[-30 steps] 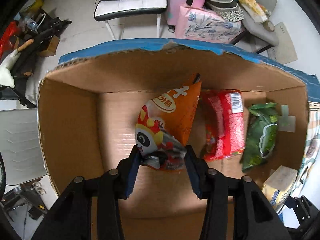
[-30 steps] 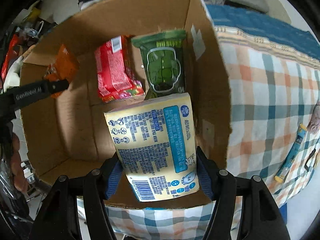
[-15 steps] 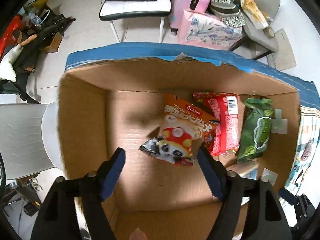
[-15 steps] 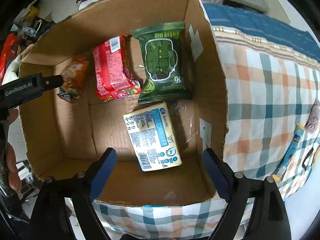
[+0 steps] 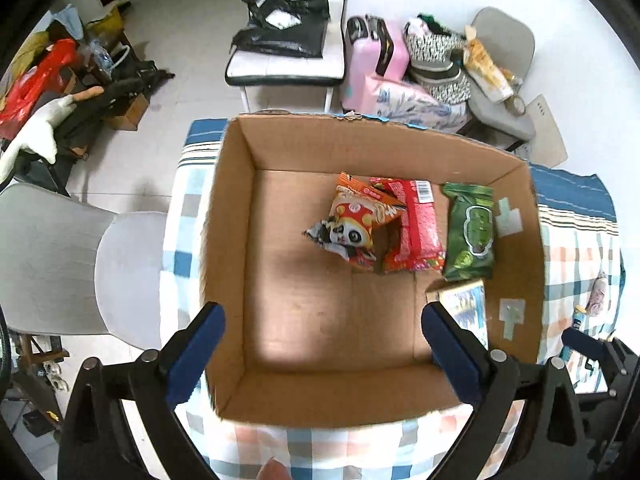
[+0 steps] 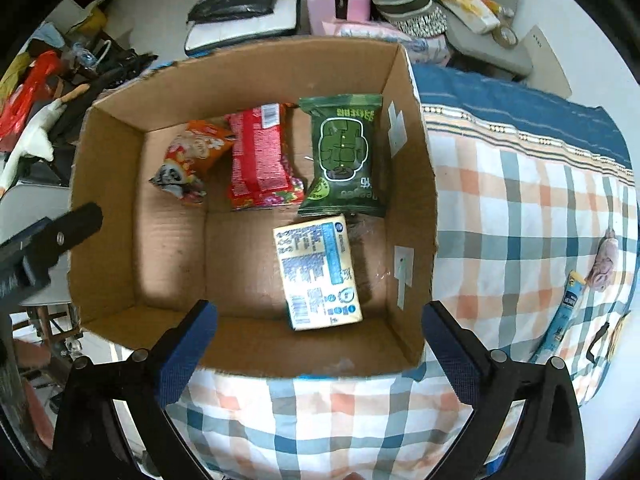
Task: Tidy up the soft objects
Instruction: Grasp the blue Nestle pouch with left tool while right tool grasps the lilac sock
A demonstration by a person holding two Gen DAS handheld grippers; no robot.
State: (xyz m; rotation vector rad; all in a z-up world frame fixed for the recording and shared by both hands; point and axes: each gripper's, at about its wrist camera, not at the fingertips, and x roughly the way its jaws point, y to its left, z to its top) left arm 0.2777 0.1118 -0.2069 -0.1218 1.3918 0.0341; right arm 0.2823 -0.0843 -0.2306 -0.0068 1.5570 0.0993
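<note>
An open cardboard box (image 5: 228,248) (image 6: 412,184) stands on a plaid cloth. In it lie an orange panda snack bag (image 5: 354,222) (image 6: 188,158), a red packet (image 5: 418,226) (image 6: 258,158), a green wipes pack (image 5: 470,228) (image 6: 344,156) and a yellow-and-blue tissue pack (image 5: 466,306) (image 6: 318,276). My left gripper (image 5: 322,342) is open and empty, above the box's near edge. My right gripper (image 6: 318,340) is open and empty, above the box's near wall. The left gripper's body (image 6: 48,240) shows at the right wrist view's left edge.
The plaid cloth (image 6: 520,216) stretches right of the box, with a blue stick packet (image 6: 562,314) and a small pinkish item (image 6: 602,260) on it. A white chair (image 5: 60,264) stands left of the box. Chairs, a pink suitcase (image 5: 374,62) and bags crowd the floor behind.
Both grippers opened and let go: the orange bag and the tissue pack dropped into the box. Both grippers then pulled back and up from the box.
</note>
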